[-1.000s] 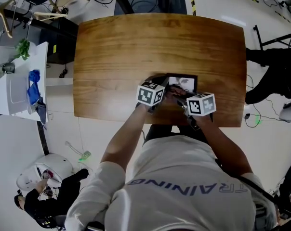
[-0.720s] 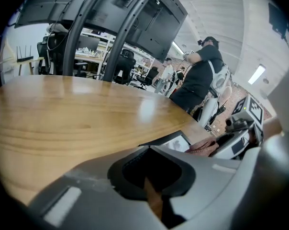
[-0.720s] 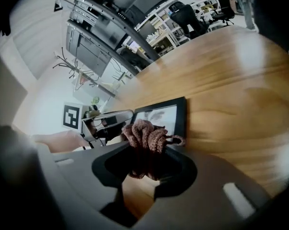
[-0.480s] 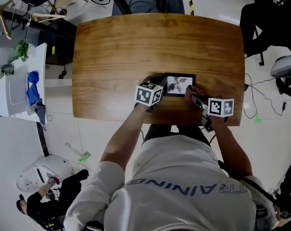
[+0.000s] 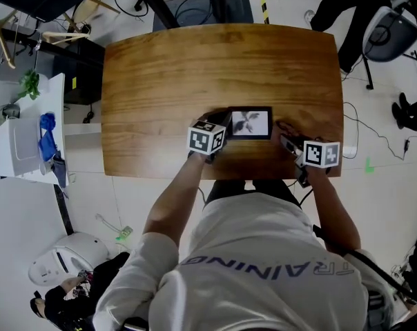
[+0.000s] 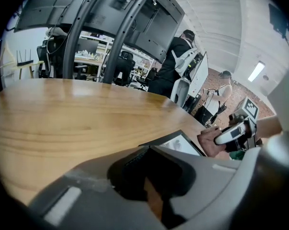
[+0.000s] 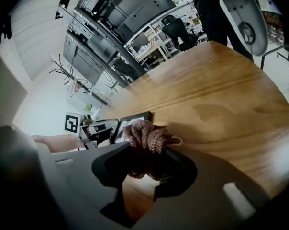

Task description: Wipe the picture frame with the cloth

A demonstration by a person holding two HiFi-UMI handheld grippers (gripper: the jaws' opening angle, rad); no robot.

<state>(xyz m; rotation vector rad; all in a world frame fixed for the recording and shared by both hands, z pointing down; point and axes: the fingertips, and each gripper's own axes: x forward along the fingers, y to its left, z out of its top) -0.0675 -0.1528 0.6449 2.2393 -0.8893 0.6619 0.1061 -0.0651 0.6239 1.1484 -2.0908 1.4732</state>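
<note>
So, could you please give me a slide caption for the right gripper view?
Right gripper clamps a bunched pink cloth over the wooden table, beside the picture frame.

The picture frame (image 5: 250,123) is black, the cloth (image 7: 147,137) reddish-pink, the table (image 5: 195,67) honey-brown with streaky wood grain.

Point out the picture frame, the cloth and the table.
picture frame (image 5: 250,123): head view, on the photo in its middle.
cloth (image 7: 147,134): right gripper view, on its bunched folds.
table (image 5: 195,67): head view, on bare wood beyond the frame.
</note>
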